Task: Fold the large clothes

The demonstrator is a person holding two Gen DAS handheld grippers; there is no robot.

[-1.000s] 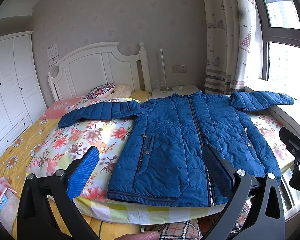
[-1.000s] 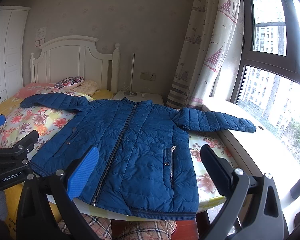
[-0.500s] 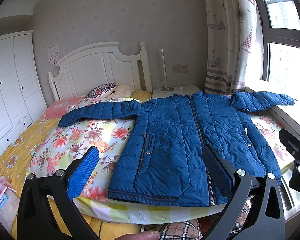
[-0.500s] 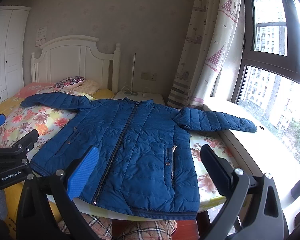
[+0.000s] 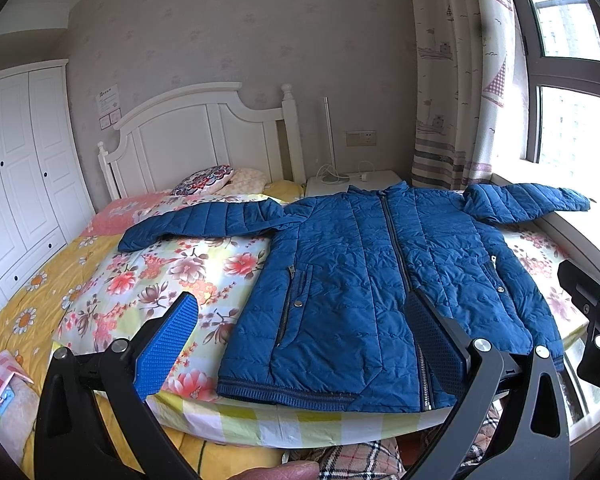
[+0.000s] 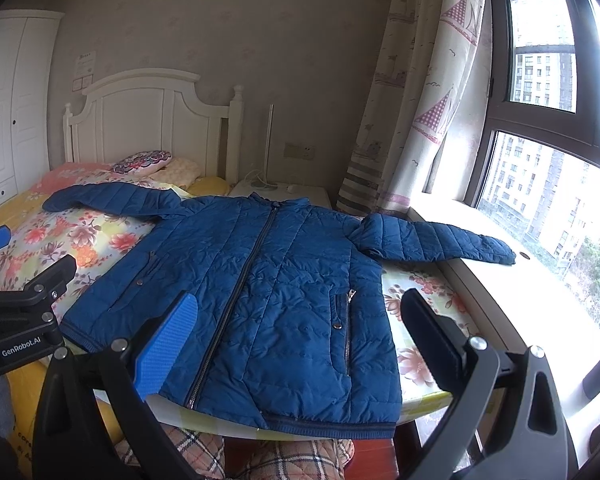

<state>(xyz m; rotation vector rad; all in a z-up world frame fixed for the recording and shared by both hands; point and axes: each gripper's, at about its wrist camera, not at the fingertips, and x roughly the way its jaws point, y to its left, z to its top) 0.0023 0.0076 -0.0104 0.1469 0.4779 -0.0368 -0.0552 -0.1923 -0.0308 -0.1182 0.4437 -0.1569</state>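
Note:
A blue quilted jacket (image 5: 380,280) lies flat and zipped on the floral bedspread (image 5: 160,276), front up, hem toward me, both sleeves spread out. Its right sleeve (image 6: 432,242) rests on the white window sill. The jacket also shows in the right wrist view (image 6: 260,300). My left gripper (image 5: 304,328) is open and empty, held above the hem's left half. My right gripper (image 6: 296,332) is open and empty, held above the hem's right half. Neither touches the jacket.
A white headboard (image 5: 204,140) and pillows (image 5: 204,180) are at the bed's far end. A white nightstand (image 5: 352,180) with a lamp stands behind the collar. A curtain (image 6: 416,100) and window (image 6: 540,160) are on the right, a wardrobe (image 5: 16,176) on the left.
Both grippers have drifted very slightly; the jacket has not moved and both grippers stay open.

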